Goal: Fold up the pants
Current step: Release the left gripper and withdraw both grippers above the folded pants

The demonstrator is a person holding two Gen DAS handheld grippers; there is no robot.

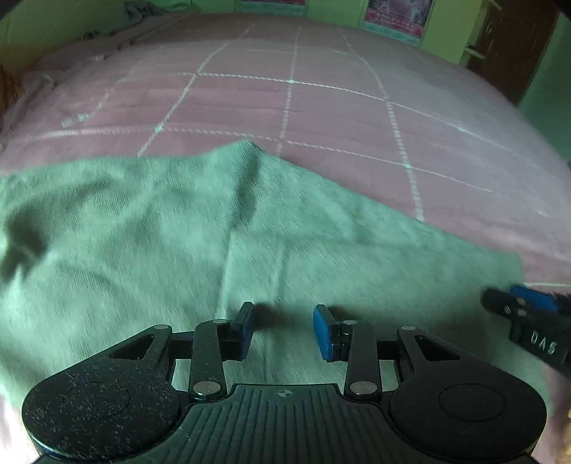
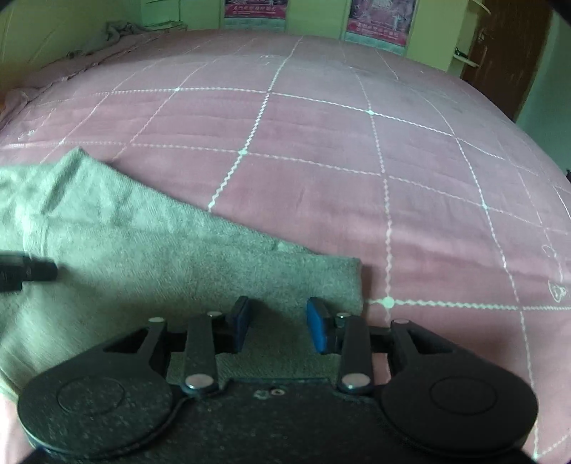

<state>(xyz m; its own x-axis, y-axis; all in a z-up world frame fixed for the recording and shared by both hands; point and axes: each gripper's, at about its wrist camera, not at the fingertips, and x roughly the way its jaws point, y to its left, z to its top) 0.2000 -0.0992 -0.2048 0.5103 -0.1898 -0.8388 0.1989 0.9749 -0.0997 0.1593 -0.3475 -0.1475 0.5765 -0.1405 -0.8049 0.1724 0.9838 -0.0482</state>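
Observation:
Grey-green pants (image 1: 160,232) lie spread on the pink bedspread (image 1: 321,107), with a raised crease running through the middle. My left gripper (image 1: 283,314) hovers over the cloth, jaws open, nothing pinched between the blue pads (image 1: 323,332). In the right wrist view the pants (image 2: 142,257) end in a straight edge close to my right gripper (image 2: 278,307). That gripper is open above that end, with only flat cloth under the gap. The right gripper (image 1: 528,314) shows at the left view's right edge. The left gripper (image 2: 28,273) shows at the right view's left edge.
The pink bedspread (image 2: 321,160) with a white stitched grid stretches far ahead and to the right. A crumpled cloth (image 2: 121,30) lies at the far left corner. Posters (image 2: 378,18) hang on the green wall, and a brown door (image 2: 506,53) stands at the right.

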